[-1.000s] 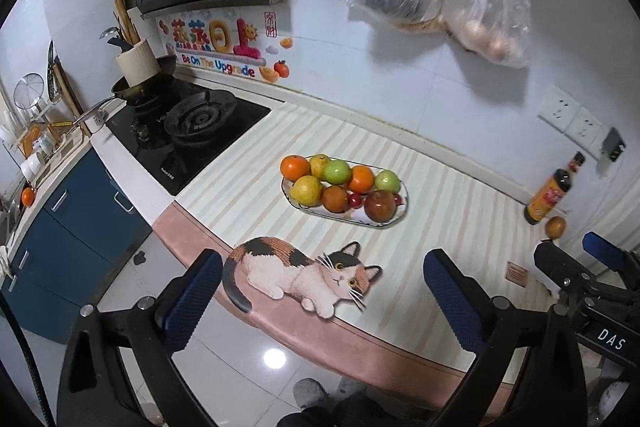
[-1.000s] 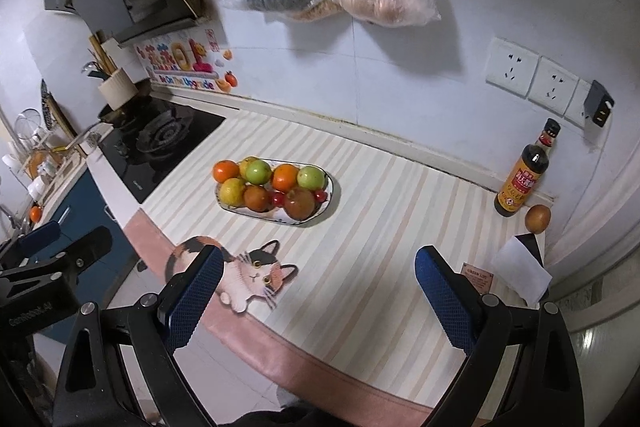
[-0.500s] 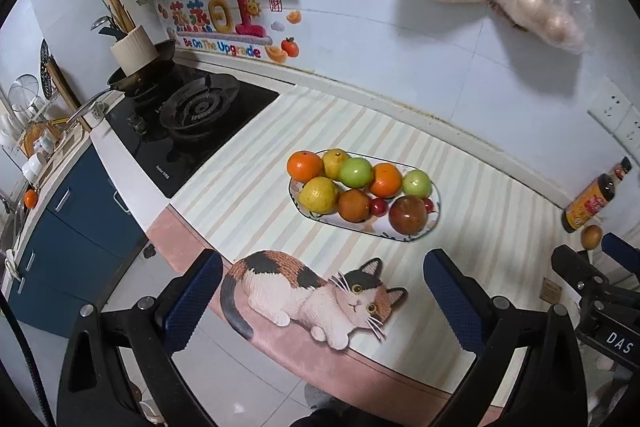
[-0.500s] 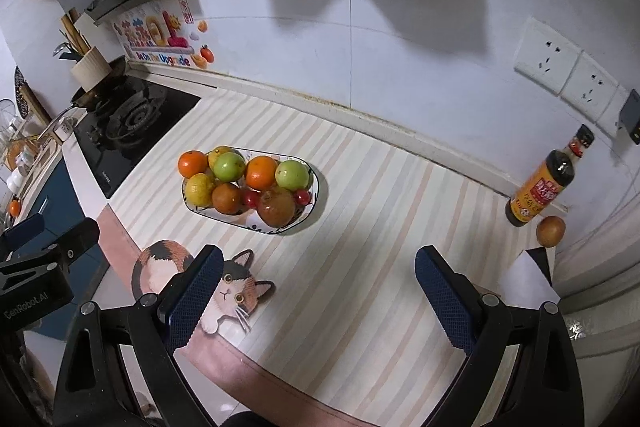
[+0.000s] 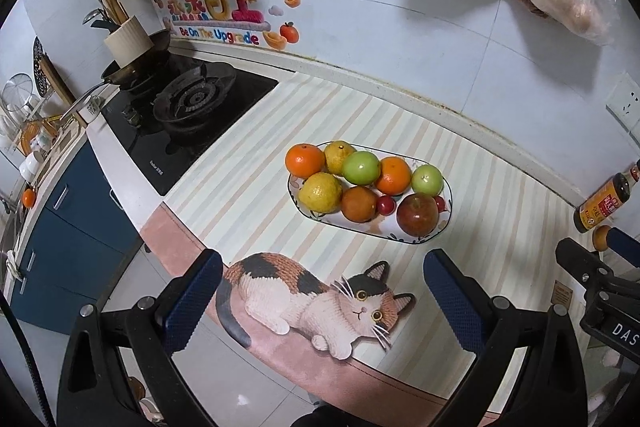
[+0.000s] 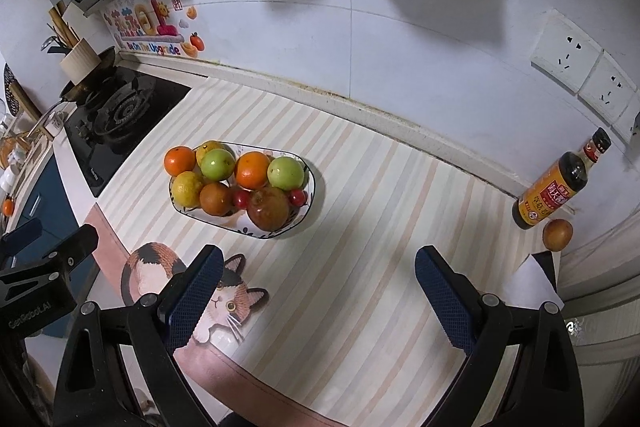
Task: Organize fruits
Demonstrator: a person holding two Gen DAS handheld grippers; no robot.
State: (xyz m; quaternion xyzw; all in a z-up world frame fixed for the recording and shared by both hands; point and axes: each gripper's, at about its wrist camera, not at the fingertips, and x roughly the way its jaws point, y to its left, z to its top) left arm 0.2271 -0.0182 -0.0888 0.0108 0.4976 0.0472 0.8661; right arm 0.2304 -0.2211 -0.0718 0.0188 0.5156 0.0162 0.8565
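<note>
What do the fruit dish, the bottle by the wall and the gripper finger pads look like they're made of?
Fruit dish: probably glazed ceramic, glossy white with a dark painted rim.
Bottle: likely dark glass, though possibly plastic; shiny, with an orange paper label and dark cap.
Right gripper finger pads: apparently blue rubber, matte with a fine grid texture, on black, probably plastic arms.

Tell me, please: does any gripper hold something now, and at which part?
Nothing is held. The left gripper and the right gripper are both open and empty above the counter edge, short of the fruit plate.
</note>
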